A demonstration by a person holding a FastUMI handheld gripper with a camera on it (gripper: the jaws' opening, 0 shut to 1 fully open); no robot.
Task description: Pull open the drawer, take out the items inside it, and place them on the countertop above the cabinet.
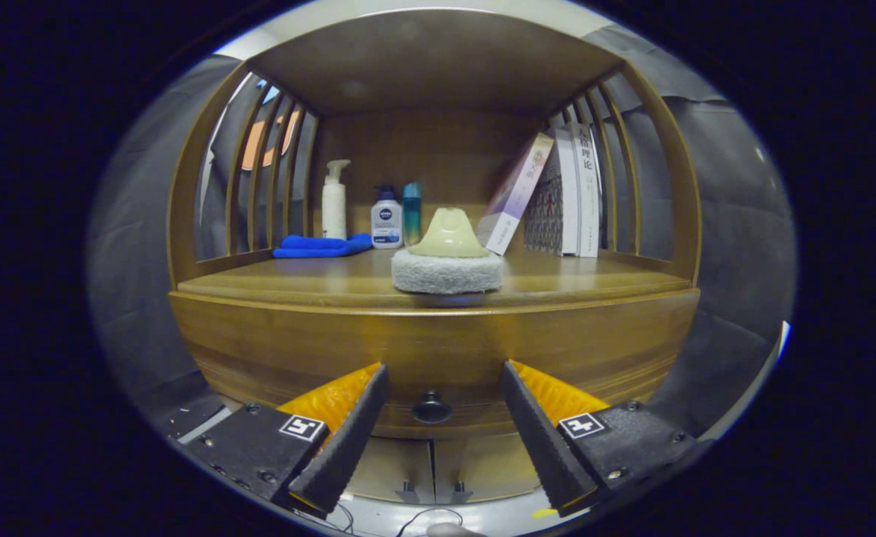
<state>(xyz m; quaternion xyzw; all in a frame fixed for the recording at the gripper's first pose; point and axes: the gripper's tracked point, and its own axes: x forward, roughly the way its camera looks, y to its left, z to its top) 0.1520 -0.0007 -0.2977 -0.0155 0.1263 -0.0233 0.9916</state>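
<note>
1. Your gripper (438, 432) has its fingers spread wide, holding nothing, with the drawer knob (432, 407) between them.
2. The drawer (438, 358) sits closed; a scrubbing pad (447, 261) rests on the countertop (296, 283) above.
3. Risk: closing off-centre could let the small knob slip free.

a white pump bottle (333, 198), a small white bottle (386, 221) and a teal bottle (412, 212) stood by a folded blue cloth (321, 246). books (568, 191) leaned and stood opposite, against the slatted side.
</note>
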